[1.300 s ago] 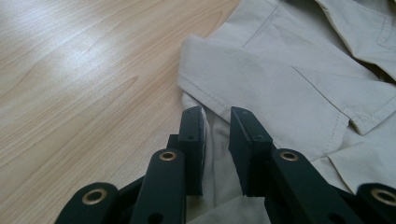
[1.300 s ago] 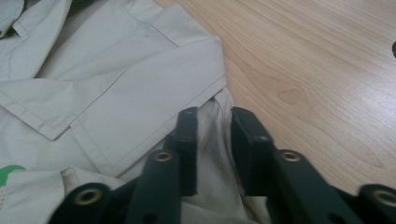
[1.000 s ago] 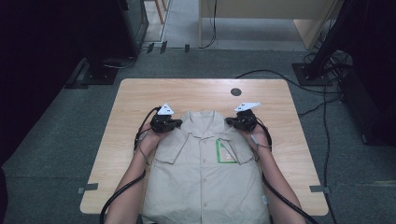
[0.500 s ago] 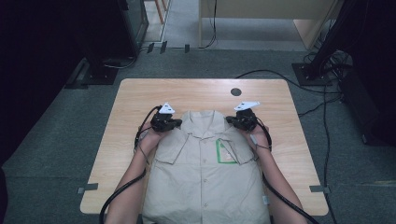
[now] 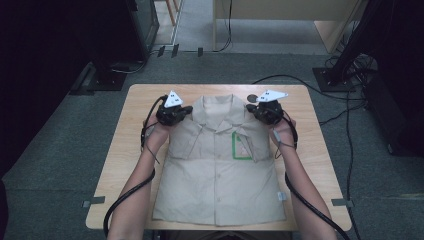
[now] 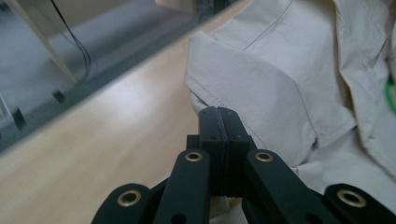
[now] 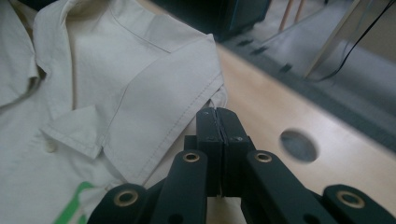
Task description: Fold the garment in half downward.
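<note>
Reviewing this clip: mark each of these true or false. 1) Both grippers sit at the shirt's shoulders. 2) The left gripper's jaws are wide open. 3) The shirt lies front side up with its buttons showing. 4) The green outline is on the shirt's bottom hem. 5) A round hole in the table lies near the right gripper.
1) True: the left gripper and right gripper are at the shoulders of the shirt.
2) False: its jaws are shut.
3) True.
4) False: the green outline is on the chest.
5) True: the round hole is in the table beside it.
</note>
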Motion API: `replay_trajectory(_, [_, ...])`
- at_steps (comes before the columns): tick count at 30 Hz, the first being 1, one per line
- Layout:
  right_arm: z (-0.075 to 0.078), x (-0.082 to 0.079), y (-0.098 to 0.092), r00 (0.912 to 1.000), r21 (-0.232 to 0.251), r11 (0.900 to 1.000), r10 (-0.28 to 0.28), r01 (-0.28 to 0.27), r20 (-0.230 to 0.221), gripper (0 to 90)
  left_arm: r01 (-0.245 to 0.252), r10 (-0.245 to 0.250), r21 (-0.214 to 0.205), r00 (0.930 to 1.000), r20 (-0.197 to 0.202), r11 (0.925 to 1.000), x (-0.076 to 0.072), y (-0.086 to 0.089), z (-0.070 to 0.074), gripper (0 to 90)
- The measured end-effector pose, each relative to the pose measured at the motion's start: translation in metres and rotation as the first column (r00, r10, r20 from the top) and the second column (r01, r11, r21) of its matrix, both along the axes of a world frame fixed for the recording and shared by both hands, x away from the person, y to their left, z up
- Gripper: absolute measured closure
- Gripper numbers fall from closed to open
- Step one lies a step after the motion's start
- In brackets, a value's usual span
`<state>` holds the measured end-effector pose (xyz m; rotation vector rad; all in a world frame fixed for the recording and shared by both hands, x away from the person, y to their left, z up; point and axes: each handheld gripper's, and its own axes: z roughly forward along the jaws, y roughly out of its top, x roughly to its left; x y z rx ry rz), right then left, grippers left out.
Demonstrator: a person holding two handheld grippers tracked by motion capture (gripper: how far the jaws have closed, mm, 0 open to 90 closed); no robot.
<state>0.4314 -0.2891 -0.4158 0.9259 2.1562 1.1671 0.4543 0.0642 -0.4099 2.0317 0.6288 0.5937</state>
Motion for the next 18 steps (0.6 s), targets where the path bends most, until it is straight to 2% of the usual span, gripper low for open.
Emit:
replay_trajectory(2, [0.025, -0.005, 0.000, 0.9983, -0.009, 0.9999, 0.005, -0.005, 0.058, 89.3, -0.004, 0.004, 0.000, 0.9988, 0.048, 1.0000, -0.003, 0.001, 0.017, 90.0])
replay_trajectory(3, [0.035, -0.007, 0.000, 0.9965, -0.011, 0.9999, 0.007, -0.006, 0.083, 89.3, -0.005, 0.006, -0.013, 0.9983, 0.058, 0.9999, -0.004, 0.002, 0.022, 90.0])
replay_trajectory(6, [0.055, -0.017, 0.003, 0.9883, -0.014, 0.9999, 0.000, 0.002, 0.153, 89.3, -0.016, 0.020, -0.037, 0.9936, 0.111, 0.9992, -0.010, 0.003, 0.035, 90.0])
replay_trajectory(7, [0.057, -0.019, 0.004, 0.9856, -0.021, 0.9998, -0.001, 0.004, 0.169, 89.3, -0.019, 0.023, -0.041, 0.9933, 0.114, 0.9990, -0.010, 0.003, 0.035, 90.0])
replay_trajectory(9, [0.052, -0.019, 0.006, 0.9845, -0.043, 0.9990, -0.004, 0.012, 0.175, 89.3, -0.025, 0.028, -0.042, 0.9958, 0.087, 0.9988, -0.009, 0.003, 0.029, 90.0])
replay_trajectory(12, [0.037, -0.015, 0.007, 0.9904, -0.054, 0.9984, -0.010, 0.017, 0.138, 89.3, -0.025, 0.026, -0.043, 0.9991, 0.034, 0.9988, -0.007, 0.003, 0.012, 90.0])
replay_trajectory(15, [0.027, -0.014, 0.007, 0.9923, -0.045, 0.9988, -0.016, 0.022, 0.123, 89.3, -0.017, 0.017, -0.076, 0.9998, 0.001, 0.9970, -0.008, 0.006, 0.005, 90.0])
replay_trajectory(18, [0.027, -0.019, 0.003, 0.9925, -0.024, 0.9997, -0.009, 0.011, 0.122, 89.3, -0.003, 0.002, -0.087, 0.9999, -0.011, 0.9962, -0.016, 0.008, 0.006, 90.0])
